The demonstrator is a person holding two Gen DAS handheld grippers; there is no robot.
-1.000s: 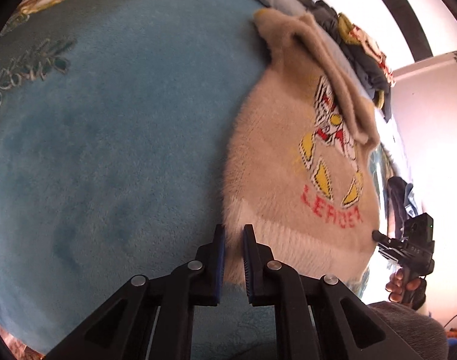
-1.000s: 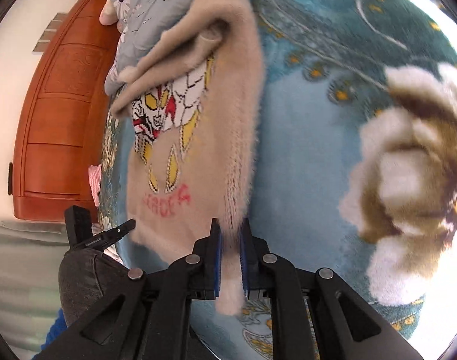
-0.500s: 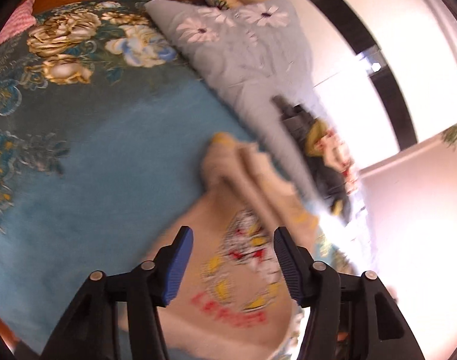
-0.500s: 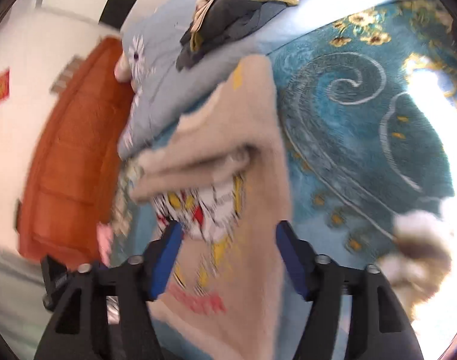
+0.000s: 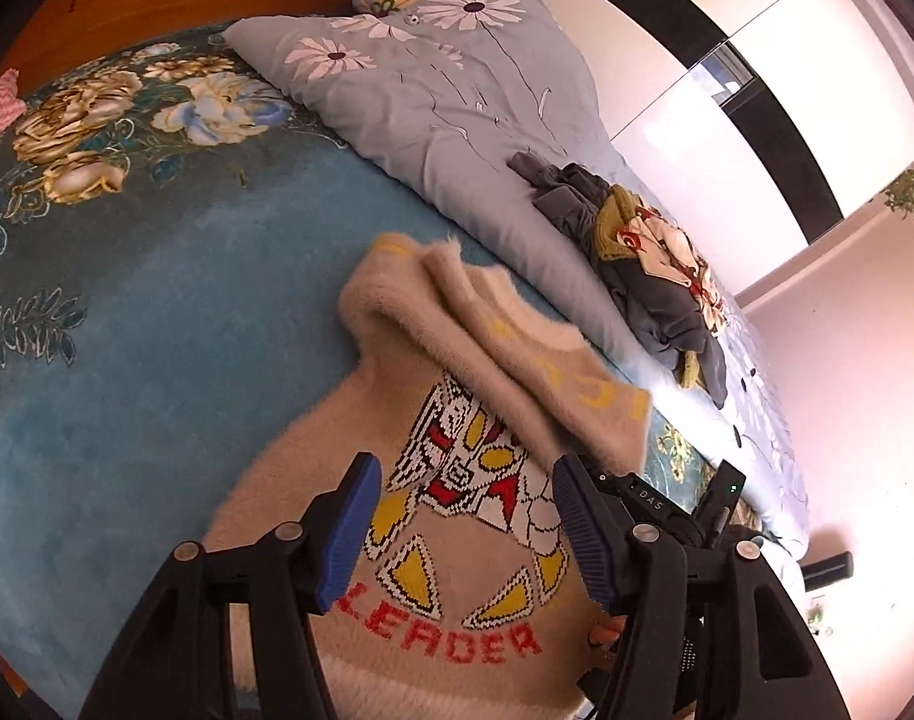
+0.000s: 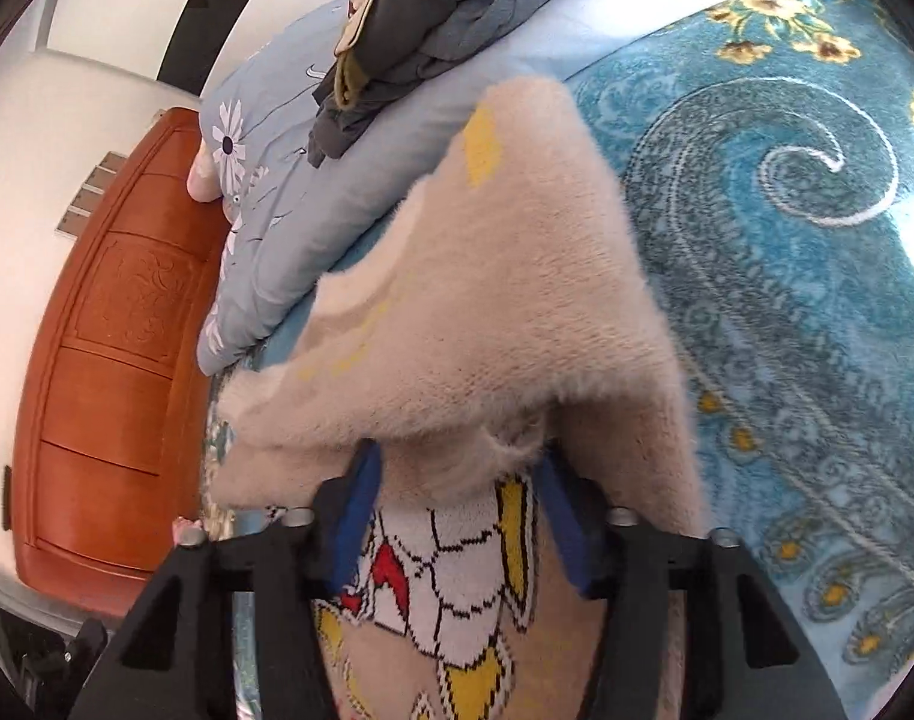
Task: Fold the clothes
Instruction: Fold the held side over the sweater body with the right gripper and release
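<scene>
- A beige sweater (image 5: pixel 312 480) lies flat on the blue blanket (image 5: pixel 126 360) of the bed, its red "LEADER" lettering and robot-face design facing up.
- Both sleeves are folded in over the chest, crossing near the collar; the top one (image 5: pixel 553 384) runs toward 4 o'clock in the left wrist view.
- The left gripper (image 5: pixel 466 525) hangs over the design with its jaws wide apart, nothing between them.
- The right gripper (image 6: pixel 457 516) also has its jaws spread open, poised over the design right at the edge of the folded sleeve (image 6: pixel 457 312); whether the blue pads (image 6: pixel 354 516) touch the fabric I cannot tell.
- At 1 o'clock from the sweater, a grey flowered quilt (image 5: pixel 444 96) lies along the blanket, with a heap of dark clothes (image 5: pixel 643 252) on it.
- A wooden headboard (image 6: pixel 108 360) stands at 9 o'clock in the right wrist view.
</scene>
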